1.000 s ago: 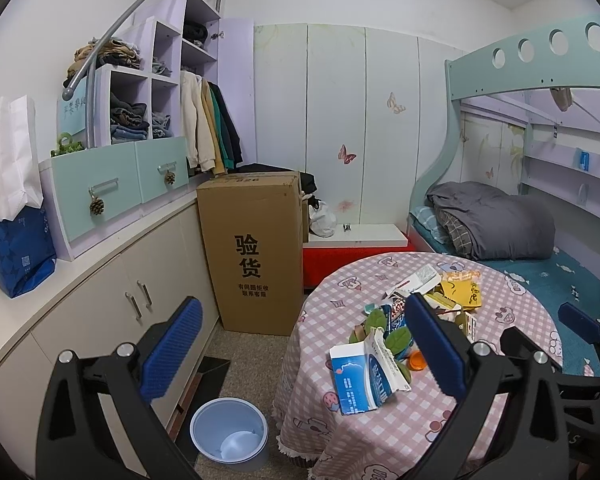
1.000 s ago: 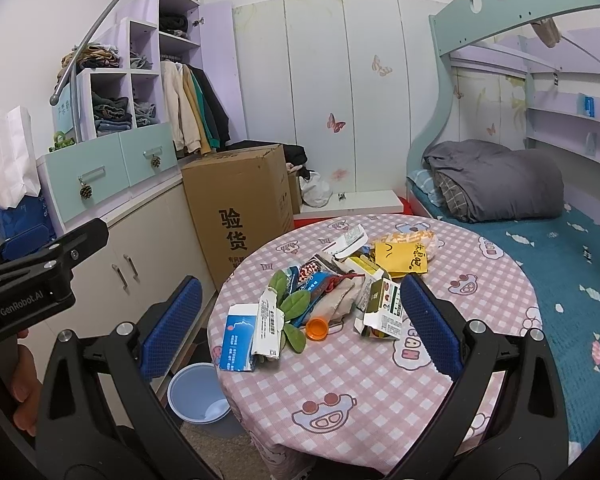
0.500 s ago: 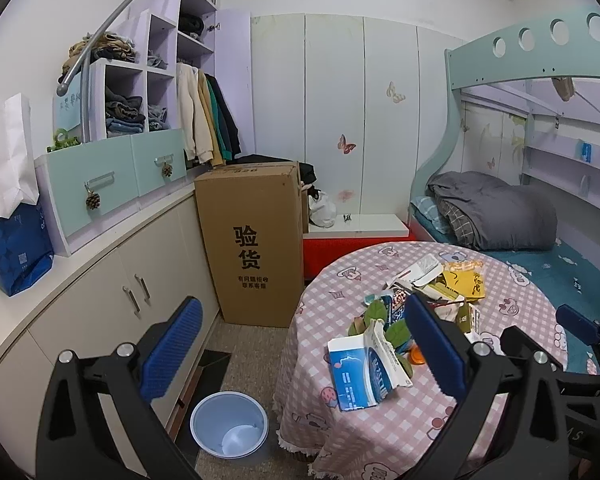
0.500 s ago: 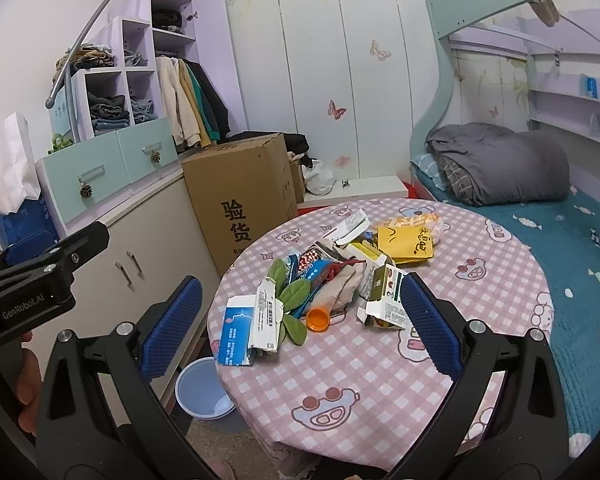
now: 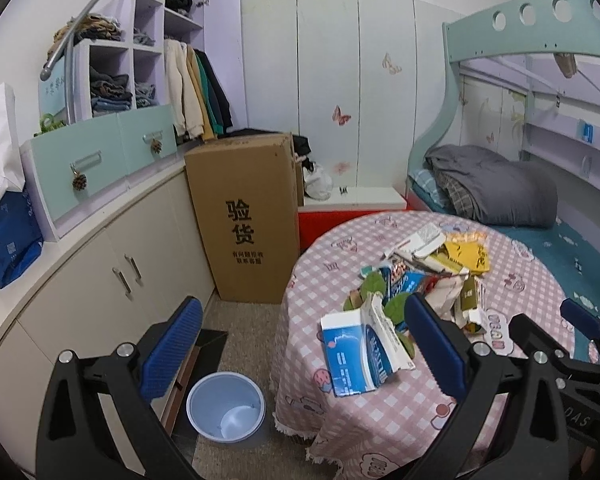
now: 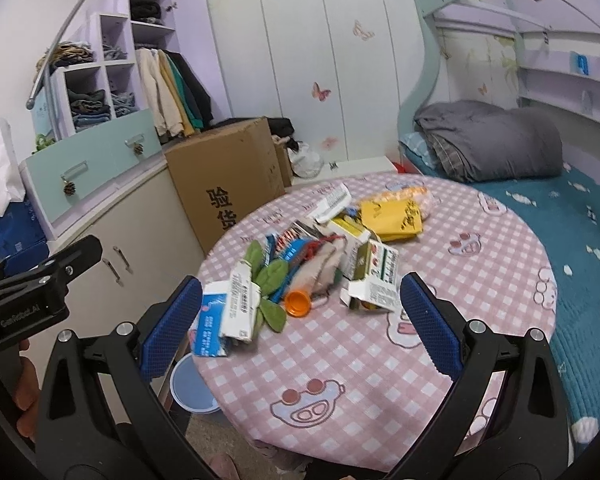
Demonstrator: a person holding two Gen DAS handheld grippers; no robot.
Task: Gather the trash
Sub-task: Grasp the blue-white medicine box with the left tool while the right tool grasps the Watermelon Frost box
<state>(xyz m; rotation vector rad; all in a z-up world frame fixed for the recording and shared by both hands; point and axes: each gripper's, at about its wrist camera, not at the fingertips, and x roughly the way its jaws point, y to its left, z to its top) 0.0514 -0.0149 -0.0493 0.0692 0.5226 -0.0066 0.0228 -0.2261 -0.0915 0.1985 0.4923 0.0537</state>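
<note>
A heap of trash lies on the round table with the pink checked cloth (image 6: 440,344): a blue and white box (image 6: 210,322), a white carton (image 6: 242,300), green leaves (image 6: 270,276), an orange cap (image 6: 298,303), a green and white carton (image 6: 374,280) and a yellow packet (image 6: 392,214). The blue and white box also shows in the left wrist view (image 5: 356,354). A pale blue bin (image 5: 225,406) stands on the floor left of the table. My left gripper (image 5: 300,348) is open and empty above the gap between bin and table. My right gripper (image 6: 296,326) is open and empty above the table's near side.
A tall cardboard box (image 5: 248,216) stands behind the bin. Cream cabinets (image 5: 100,280) run along the left wall with drawers and shelves above. A bunk bed with a grey quilt (image 6: 488,144) lies right of the table. The left gripper's body (image 6: 28,296) shows at the left edge.
Both grippers have moved closer to the table and tilted down a little, so the trash heap looks larger. Both stay open and empty.
</note>
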